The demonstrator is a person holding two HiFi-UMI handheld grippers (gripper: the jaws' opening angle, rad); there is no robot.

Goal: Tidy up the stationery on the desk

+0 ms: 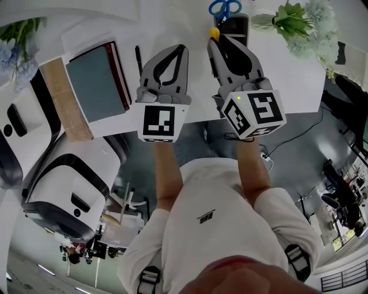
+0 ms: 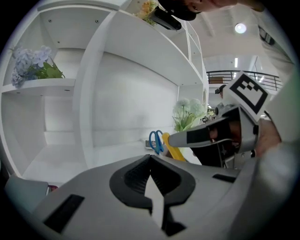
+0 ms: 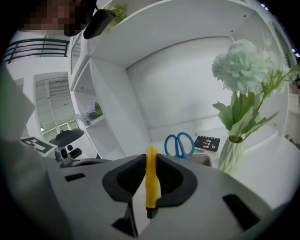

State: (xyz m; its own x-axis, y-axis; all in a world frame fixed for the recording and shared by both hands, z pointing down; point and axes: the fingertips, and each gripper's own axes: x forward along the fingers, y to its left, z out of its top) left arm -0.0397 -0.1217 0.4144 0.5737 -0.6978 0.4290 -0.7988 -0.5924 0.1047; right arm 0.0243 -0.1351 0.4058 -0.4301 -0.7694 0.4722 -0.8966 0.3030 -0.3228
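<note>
My right gripper (image 1: 214, 39) is shut on a yellow pen (image 3: 151, 180) with a black end, which stands upright between its jaws. The pen's tip (image 1: 214, 33) sticks out just short of a dark pen holder (image 1: 236, 26) that holds blue scissors (image 1: 225, 8). In the left gripper view the same yellow pen (image 2: 175, 152) and scissors (image 2: 156, 141) show beside the right gripper (image 2: 174, 139). My left gripper (image 1: 181, 48) hovers over the white desk to the left of the right one. Its jaws (image 2: 151, 158) meet at the tips with nothing between them.
A grey book stacked on a red one (image 1: 98, 80) and a brown board (image 1: 64, 97) lie at the desk's left. A black pen (image 1: 138, 60) lies beside them. A white vase of pale flowers (image 3: 230, 157) and a small black notebook (image 3: 207, 143) stand near the holder. White shelves rise behind.
</note>
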